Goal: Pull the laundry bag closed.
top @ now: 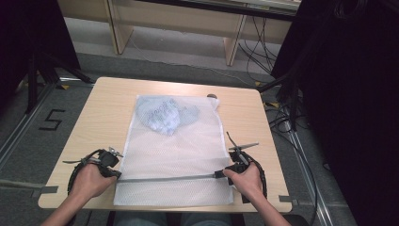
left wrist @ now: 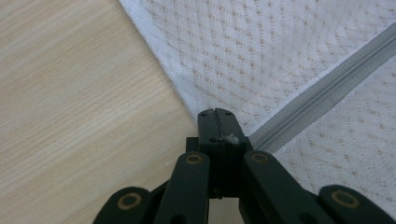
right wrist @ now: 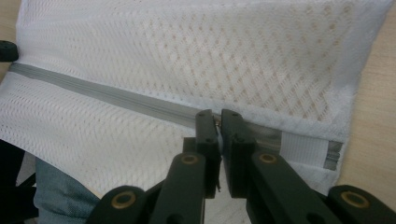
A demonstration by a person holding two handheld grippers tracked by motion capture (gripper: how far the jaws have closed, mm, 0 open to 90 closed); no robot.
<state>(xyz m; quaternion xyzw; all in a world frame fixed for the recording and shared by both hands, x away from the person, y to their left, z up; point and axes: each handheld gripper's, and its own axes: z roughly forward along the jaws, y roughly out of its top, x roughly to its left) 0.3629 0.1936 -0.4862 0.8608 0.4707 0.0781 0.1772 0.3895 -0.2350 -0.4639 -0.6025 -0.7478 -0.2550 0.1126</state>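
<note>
On the wooden counter (top: 103, 108) we see a white mesh laundry bag (top: 174, 155) lying flat, from near the far edge down to the near edge, a little toward the middle. Inside its far part there is a crumpled light blue garment (top: 162, 115). A grey zipper (top: 164, 178) runs across the bag close to the near edge, from the left side to the right side. Our left gripper (left wrist: 215, 113) is at the left end of this zipper, just at the left border of the bag, and its jaws are pressed together there; a small bit of white fabric shows between them, so it seems to pinch the bag edge. Our right gripper (right wrist: 218, 115) is at the right end of the zipper, near the white fabric tab (right wrist: 301, 148), and its jaws are nearly together on the zipper line; something small sits between them, which we take for the zipper pull, but we cannot tell for sure. Both hands rest near the near edge of the counter.
</note>
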